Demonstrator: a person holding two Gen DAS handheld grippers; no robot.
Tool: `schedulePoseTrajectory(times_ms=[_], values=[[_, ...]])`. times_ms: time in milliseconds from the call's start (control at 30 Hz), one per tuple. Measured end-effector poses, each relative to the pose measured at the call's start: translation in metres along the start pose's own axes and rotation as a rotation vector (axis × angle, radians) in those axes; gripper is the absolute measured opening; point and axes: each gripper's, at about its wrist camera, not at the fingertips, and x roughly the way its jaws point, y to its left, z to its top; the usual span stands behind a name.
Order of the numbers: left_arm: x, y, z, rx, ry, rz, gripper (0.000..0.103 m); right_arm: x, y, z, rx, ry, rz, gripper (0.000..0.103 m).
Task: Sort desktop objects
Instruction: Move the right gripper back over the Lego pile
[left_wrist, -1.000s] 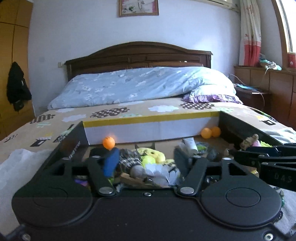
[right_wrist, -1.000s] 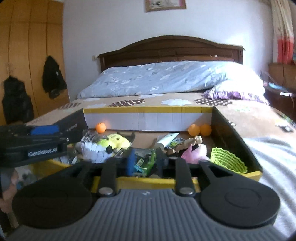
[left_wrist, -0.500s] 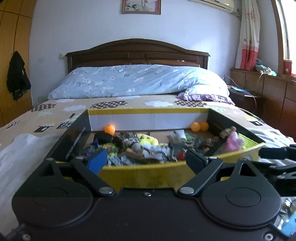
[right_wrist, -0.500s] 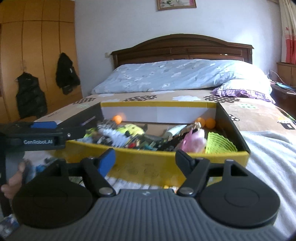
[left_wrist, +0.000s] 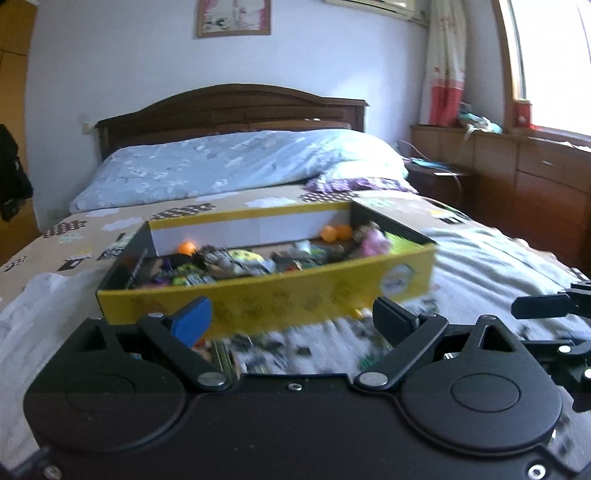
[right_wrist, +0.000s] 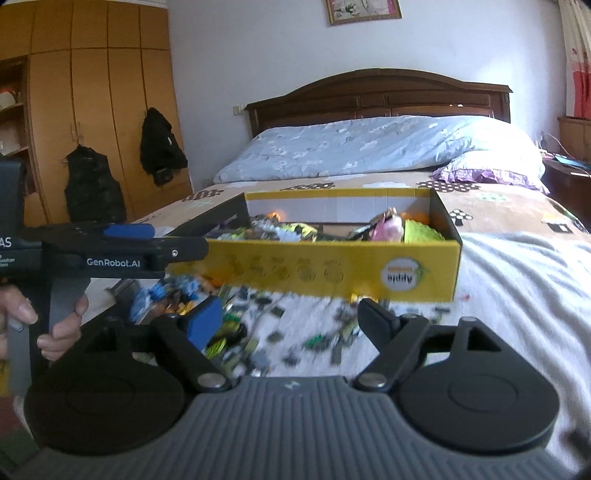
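A yellow cardboard box (left_wrist: 295, 291) (right_wrist: 295, 266) lies on the bed, full of small things: orange balls (left_wrist: 336, 232), a pink toy (right_wrist: 389, 227), a green basket (right_wrist: 421, 230). In front of the box, several small loose pieces (right_wrist: 295, 332) (left_wrist: 314, 347) are scattered on a white cloth, blurred. My left gripper (left_wrist: 291, 314) hovers open above them, short of the box's front wall, holding nothing. My right gripper (right_wrist: 290, 315) is beside it, jaws opening with nothing between them. A hand (right_wrist: 62, 325) grips the left tool's handle.
The bed carries a blue duvet (right_wrist: 369, 147) and a purple pillow (right_wrist: 487, 175) behind the box, under a dark headboard (right_wrist: 376, 96). A wooden wardrobe (right_wrist: 92, 92) with hanging dark clothes stands left. Wooden cabinets (left_wrist: 517, 173) line the right wall.
Both grippers have drawn back from inside the box to in front of it. Their jaws have spread wide. The loose pieces on the cloth have come into view.
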Motion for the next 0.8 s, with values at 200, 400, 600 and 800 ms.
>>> schedulePoseTrajectory(times_ms=[200, 400, 600, 800], values=[[-0.053, -0.012, -0.046, 0.004, 0.007, -0.038, 0.095, -0.04, 0.018, -0.044, 0.009, -0.005, 0.005, 0.091], [-0.093, -0.01, -0.094, -0.074, 0.056, -0.068, 0.095, -0.064, 0.045, -0.094, 0.025, -0.048, -0.057, 0.091], [-0.121, -0.003, -0.132, -0.124, 0.068, -0.024, 0.097, -0.079, 0.06, -0.134, 0.092, -0.05, -0.043, 0.091], [-0.133, 0.005, -0.154, -0.143, 0.078, 0.017, 0.097, -0.089, 0.09, -0.167, -0.001, -0.058, -0.07, 0.091]])
